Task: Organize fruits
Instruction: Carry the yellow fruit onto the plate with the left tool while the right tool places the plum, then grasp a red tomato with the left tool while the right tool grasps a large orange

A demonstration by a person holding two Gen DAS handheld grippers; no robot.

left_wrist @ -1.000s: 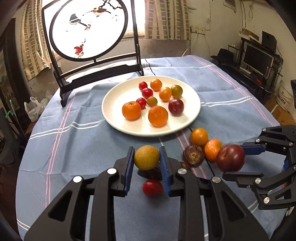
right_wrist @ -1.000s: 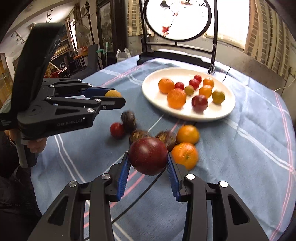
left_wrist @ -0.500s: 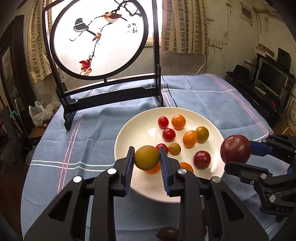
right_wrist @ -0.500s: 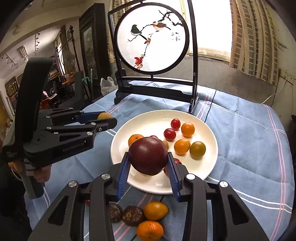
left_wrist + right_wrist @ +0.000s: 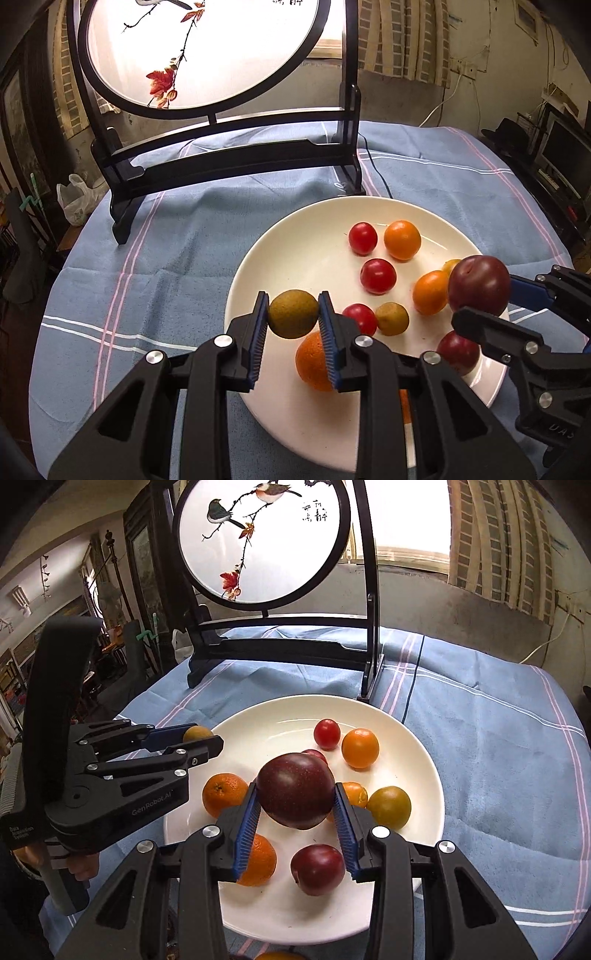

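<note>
My left gripper (image 5: 292, 320) is shut on a small yellow-brown fruit (image 5: 291, 313) and holds it above the left part of the white plate (image 5: 295, 236). My right gripper (image 5: 297, 805) is shut on a large dark red plum (image 5: 295, 789), held over the plate's (image 5: 266, 723) middle. In the left wrist view the plum (image 5: 478, 283) shows at the right, over the plate's right side. The plate carries several fruits: oranges (image 5: 402, 239), red cherry tomatoes (image 5: 377, 275), a small brown fruit (image 5: 391, 318) and another dark red plum (image 5: 317, 868).
A black-framed round screen painted with birds (image 5: 264, 539) stands on the blue cloth (image 5: 498, 746) just behind the plate, its base (image 5: 229, 162) close to the far rim. A person's hand (image 5: 79, 867) grips the left tool's handle. Furniture and a monitor (image 5: 565, 155) lie beyond the table's right edge.
Both grippers have moved forward from the loose fruits on the cloth to over the plate, each still carrying its fruit. The screen now looms closer.
</note>
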